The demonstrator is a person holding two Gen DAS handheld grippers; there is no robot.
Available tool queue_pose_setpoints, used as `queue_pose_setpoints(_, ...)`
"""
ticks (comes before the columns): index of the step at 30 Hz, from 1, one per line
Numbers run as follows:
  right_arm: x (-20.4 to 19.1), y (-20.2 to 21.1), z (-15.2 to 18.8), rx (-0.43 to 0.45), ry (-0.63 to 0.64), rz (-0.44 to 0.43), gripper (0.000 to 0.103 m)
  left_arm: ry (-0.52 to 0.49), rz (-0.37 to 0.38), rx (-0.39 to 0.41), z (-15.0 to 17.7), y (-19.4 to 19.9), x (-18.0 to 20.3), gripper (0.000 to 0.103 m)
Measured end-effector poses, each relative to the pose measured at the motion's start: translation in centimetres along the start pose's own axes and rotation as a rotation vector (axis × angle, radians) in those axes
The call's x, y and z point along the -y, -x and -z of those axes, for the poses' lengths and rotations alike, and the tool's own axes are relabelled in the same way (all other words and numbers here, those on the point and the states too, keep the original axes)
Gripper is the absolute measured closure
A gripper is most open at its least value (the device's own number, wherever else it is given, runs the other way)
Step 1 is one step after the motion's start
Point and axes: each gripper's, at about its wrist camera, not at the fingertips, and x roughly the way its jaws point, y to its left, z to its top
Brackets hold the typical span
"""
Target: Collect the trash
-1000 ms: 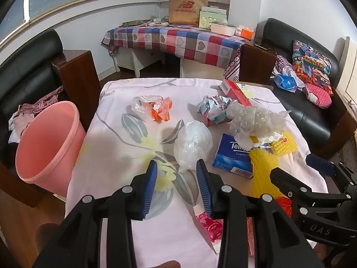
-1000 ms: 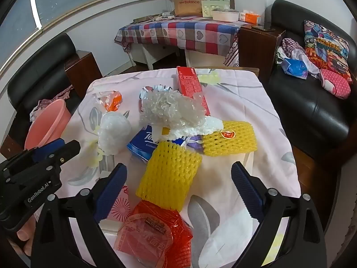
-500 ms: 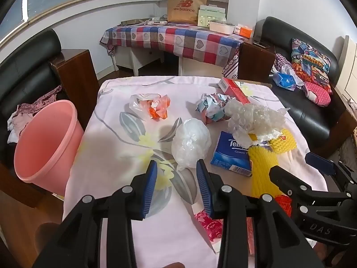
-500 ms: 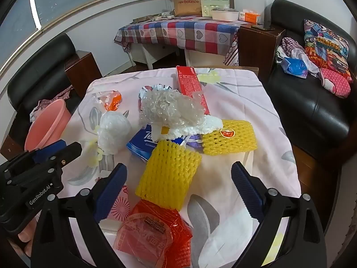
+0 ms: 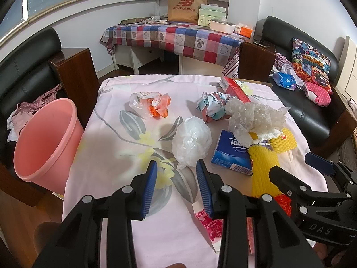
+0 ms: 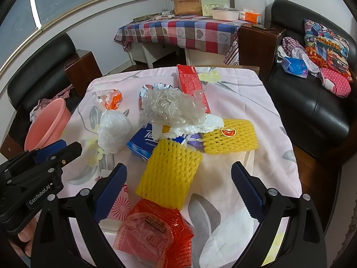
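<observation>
Trash lies on a table with a pink flowered cloth. A crumpled white plastic bag sits just beyond my left gripper, which is open and empty. Further back are an orange-and-clear wrapper, a crumpled colourful paper, bubble wrap, a blue tissue pack and a red box. My right gripper stands wide open above a yellow foam net and a red wrapper. A second yellow net lies to its right. A pink bin stands left of the table.
Black sofas flank the table on the left and right, the right one holding cushions and clothes. A checked-cloth table with a paper bag stands behind. A dark wooden side cabinet is beside the bin.
</observation>
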Motion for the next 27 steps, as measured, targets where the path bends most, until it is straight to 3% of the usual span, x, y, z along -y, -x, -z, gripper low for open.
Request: queue_pose_setpoints(27,-0.11,-0.18,0.06,-0.002,0.001,0.001,0.008,0.001,0.002,-0.003,-0.05,-0.07,-0.03,0.067)
